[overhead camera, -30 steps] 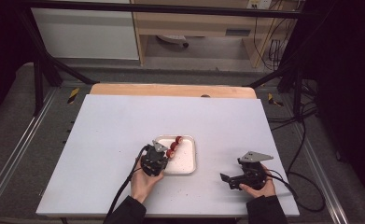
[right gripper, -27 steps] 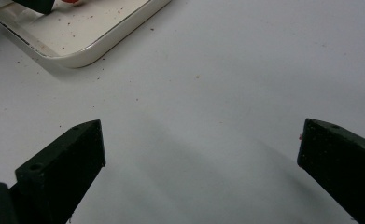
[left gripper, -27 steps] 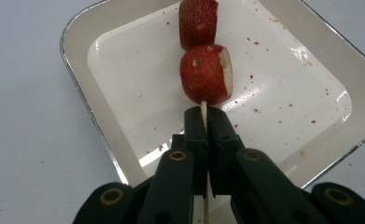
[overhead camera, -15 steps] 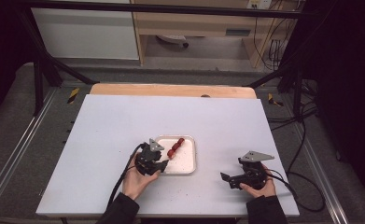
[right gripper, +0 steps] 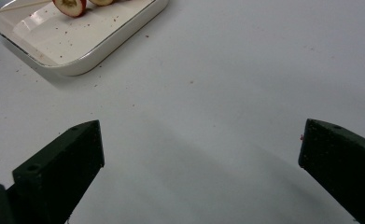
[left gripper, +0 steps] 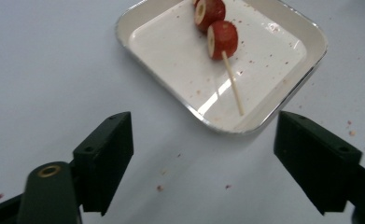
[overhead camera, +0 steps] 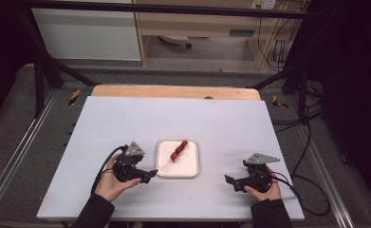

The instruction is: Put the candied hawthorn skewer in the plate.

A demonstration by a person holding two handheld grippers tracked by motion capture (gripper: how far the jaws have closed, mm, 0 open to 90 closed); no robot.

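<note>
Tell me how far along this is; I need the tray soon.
Done: the skewer of red fruit slices lies in the white tray. In hand: nothing; the left gripper has just been opening, jaws empty, and the right gripper rests open on the table. Left: seemingly only withdrawing.

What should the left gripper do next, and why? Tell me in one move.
Probably draw the left gripper back from the tray and rest. Its jaws have just been opening with nothing between them, and the skewer already lies in the tray; the right gripper sits open, apart.
</note>
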